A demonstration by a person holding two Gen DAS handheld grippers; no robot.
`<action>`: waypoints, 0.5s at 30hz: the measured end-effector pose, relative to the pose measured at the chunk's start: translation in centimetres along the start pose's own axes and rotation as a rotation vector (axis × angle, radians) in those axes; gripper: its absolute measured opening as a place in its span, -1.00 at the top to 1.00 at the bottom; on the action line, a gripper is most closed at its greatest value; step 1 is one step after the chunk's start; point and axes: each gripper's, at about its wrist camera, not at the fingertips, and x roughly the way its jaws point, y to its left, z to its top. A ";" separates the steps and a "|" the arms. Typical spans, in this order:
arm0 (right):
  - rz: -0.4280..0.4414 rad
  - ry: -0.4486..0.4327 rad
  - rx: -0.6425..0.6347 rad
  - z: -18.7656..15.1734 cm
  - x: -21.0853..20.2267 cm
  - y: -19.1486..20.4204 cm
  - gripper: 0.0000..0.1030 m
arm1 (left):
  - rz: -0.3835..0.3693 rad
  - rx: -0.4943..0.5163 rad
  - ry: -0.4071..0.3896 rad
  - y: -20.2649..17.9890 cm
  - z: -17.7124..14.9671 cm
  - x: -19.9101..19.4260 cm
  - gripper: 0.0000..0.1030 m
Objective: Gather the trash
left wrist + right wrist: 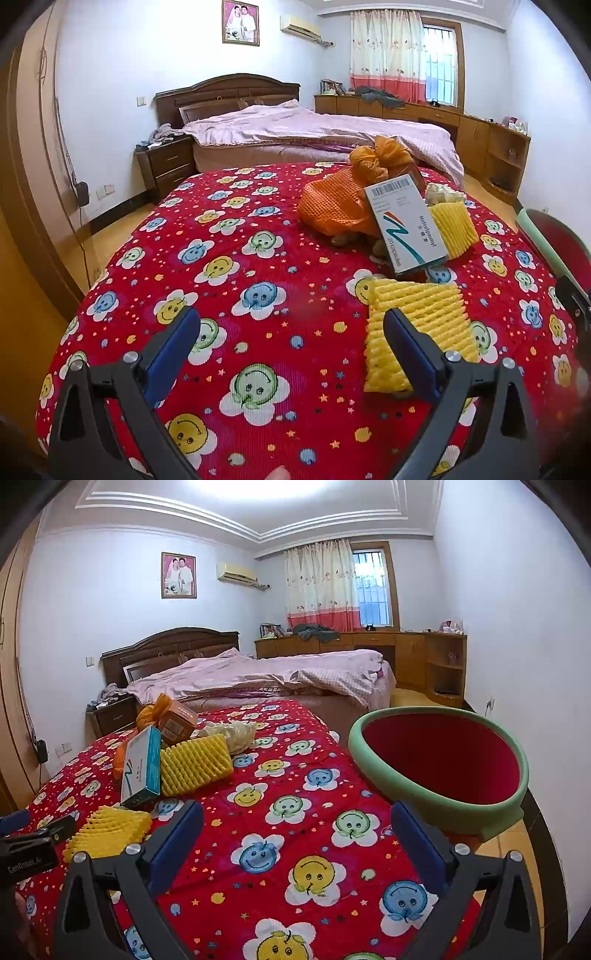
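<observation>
While the left gripper (pixel 291 328) hangs over the red smiley-flower quilt (pixel 258 266), its 2 blue pads stand wide, holding nothing; a flat yellow foam fruit net (pixel 417 325) lies under the right pad, with a white-teal medicine carton (pixel 404 225), an orange mesh bag (pixel 332 206) and a 2nd yellow net (pixel 456 229) beyond. Right view: right gripper (pixel 297 825) wide, empty; green-rimmed red round bin (pixel 439 764) just right of the quilt.

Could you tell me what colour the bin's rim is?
Pale green, around a red inside: bin, best in the right wrist view.
</observation>
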 end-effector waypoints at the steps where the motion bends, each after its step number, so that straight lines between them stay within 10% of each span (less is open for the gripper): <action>1: -0.001 -0.005 0.000 0.0 0.0 0.0 -1.00 | 0.001 0.001 0.001 0.0 0.0 0.0 -0.92; 15: -0.012 -0.013 -0.026 -0.1 0.0 0.4 -1.00 | -0.002 -0.001 0.010 0.0 0.0 0.0 -0.92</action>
